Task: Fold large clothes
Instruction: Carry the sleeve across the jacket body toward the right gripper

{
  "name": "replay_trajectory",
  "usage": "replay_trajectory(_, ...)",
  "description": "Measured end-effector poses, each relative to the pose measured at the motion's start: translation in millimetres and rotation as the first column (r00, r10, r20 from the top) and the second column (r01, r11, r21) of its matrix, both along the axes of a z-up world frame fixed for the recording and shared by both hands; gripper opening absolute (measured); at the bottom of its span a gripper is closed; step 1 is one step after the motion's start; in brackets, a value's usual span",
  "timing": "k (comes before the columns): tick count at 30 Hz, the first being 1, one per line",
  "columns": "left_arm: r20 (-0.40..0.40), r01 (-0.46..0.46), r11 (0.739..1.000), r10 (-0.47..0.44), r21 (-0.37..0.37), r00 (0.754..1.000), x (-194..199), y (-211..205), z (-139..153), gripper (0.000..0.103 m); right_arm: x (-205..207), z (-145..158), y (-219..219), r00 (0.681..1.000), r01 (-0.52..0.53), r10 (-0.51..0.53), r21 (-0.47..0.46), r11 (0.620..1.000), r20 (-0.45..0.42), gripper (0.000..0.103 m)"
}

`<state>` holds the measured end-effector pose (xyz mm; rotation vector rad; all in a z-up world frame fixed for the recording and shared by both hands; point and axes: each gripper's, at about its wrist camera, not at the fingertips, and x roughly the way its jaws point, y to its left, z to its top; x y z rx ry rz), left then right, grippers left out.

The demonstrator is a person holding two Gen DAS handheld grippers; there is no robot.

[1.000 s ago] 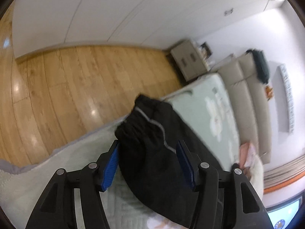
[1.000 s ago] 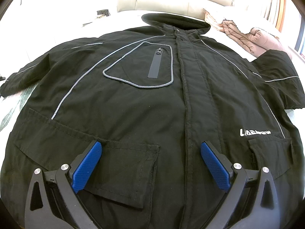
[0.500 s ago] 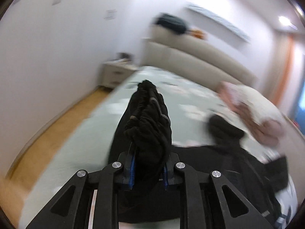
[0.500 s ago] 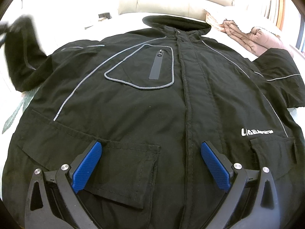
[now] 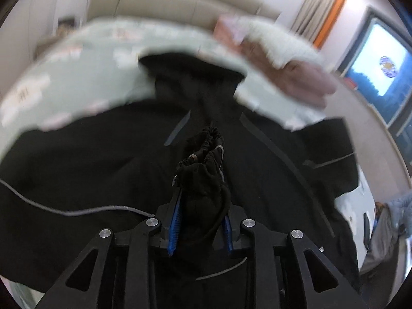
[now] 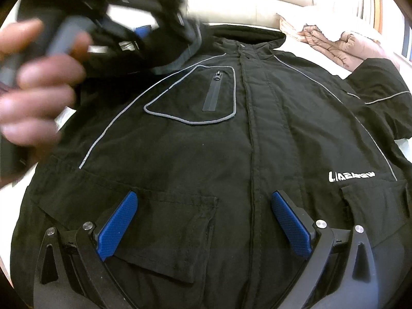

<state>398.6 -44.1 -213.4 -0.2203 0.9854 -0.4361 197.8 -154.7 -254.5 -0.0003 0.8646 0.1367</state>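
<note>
Gripping bunched sleeve cuff [image 5: 203, 180] in my left gripper [image 5: 200, 221], jaws just eased slightly, cloth clamped between. Right gripper [image 6: 203, 221] agape, empty, low centre of frame over jacket [image 6: 257, 141] spread on bed [image 5: 77, 64]. Step: folding sleeve across chest. Next, I judge: lay cuff flat, release.

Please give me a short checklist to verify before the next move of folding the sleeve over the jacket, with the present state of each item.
1. Left tongs hold the bunched black sleeve cuff of the black jacket with grey piping: ok; their jaws have just been opening slightly, cuff between the pads.
2. Cuff carried over the jacket front: ok.
3. Right tongs open and empty above the lower front: ok.
4. Jacket body flat, zip side up: ok.
5. Other sleeve spread out: ok.
6. Cuff hanging free of the chest pocket: cannot tell, blurred.
</note>
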Motion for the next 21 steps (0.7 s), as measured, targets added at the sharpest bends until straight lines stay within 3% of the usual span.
replay_trajectory(2, -0.077, 0.011, 0.998, -0.017, -0.069, 0.997, 3.0, -7.0, -12.0, 0.030, -0.2, 0.7, -1.2, 1.000, -0.001, 0.001, 0.014, 1.000, 0.000, 0.103)
replay_trajectory(3, -0.113, 0.016, 0.990, -0.033, -0.141, 0.993, 2.3, -0.9, -14.6, 0.033, -0.1, 0.8, -1.3, 1.000, -0.001, 0.001, 0.018, 1.000, -0.001, 0.103)
replay_trajectory(4, -0.127, 0.025, 0.974, -0.055, -0.225, 0.990, 3.9, 1.5, -13.1, 0.043, -0.2, 0.9, -1.2, 1.000, -0.002, 0.002, 0.019, 1.000, -0.001, 0.103)
replay_trajectory(6, -0.131, 0.042, 0.895, -0.111, -0.443, 0.985, 0.3, 17.2, -12.5, 0.054, -0.3, 1.3, -0.1, 1.000, -0.002, 0.002, 0.017, 1.000, -0.004, 0.103)
replay_trajectory(7, -0.135, 0.037, 0.835, -0.132, -0.549, 0.982, -1.4, 27.5, -9.4, 0.063, -0.3, 1.7, 0.2, 1.000, -0.002, 0.002, 0.018, 1.000, -0.008, 0.103)
replay_trajectory(8, -0.136, 0.027, 0.814, -0.129, -0.580, 0.982, -3.4, 33.6, -4.2, 0.066, 0.1, 2.7, -0.8, 1.000, -0.001, 0.001, 0.023, 1.000, -0.014, 0.103)
replay_trajectory(9, -0.128, 0.019, 0.819, -0.113, -0.574, 0.985, -5.7, 38.3, 3.8, 0.066, 0.9, 4.9, -2.0, 1.000, -0.003, 0.004, 0.034, 0.999, -0.025, 0.103)
replay_trajectory(12, -0.039, 0.028, 0.883, -0.052, -0.469, 0.998, -28.7, 59.8, 33.2, 0.066, 9.5, 21.1, -15.3, 0.996, -0.012, 0.022, 0.115, 0.993, -0.086, 0.103)
replay_trajectory(15, 0.080, 0.008, 0.965, 0.013, -0.262, 0.997, -60.3, 85.2, 58.3, 0.066, 28.7, 52.9, -23.6, 0.998, 0.002, 0.003, 0.083, 0.997, -0.060, 0.103)
replay_trajectory(18, 0.133, -0.027, 0.988, 0.047, -0.152, 0.990, -74.4, 108.9, 71.1, 0.066, 66.8, 74.8, -24.0, 0.998, -0.016, 0.023, 0.109, 0.994, -0.062, 0.103)
replay_trajectory(21, 0.141, -0.075, 0.985, 0.097, -0.153, 0.985, -81.4, 141.4, 71.8, 0.066, 113.7, 70.2, -26.6, 0.992, -0.018, 0.046, 0.229, 0.973, -0.119, 0.103)
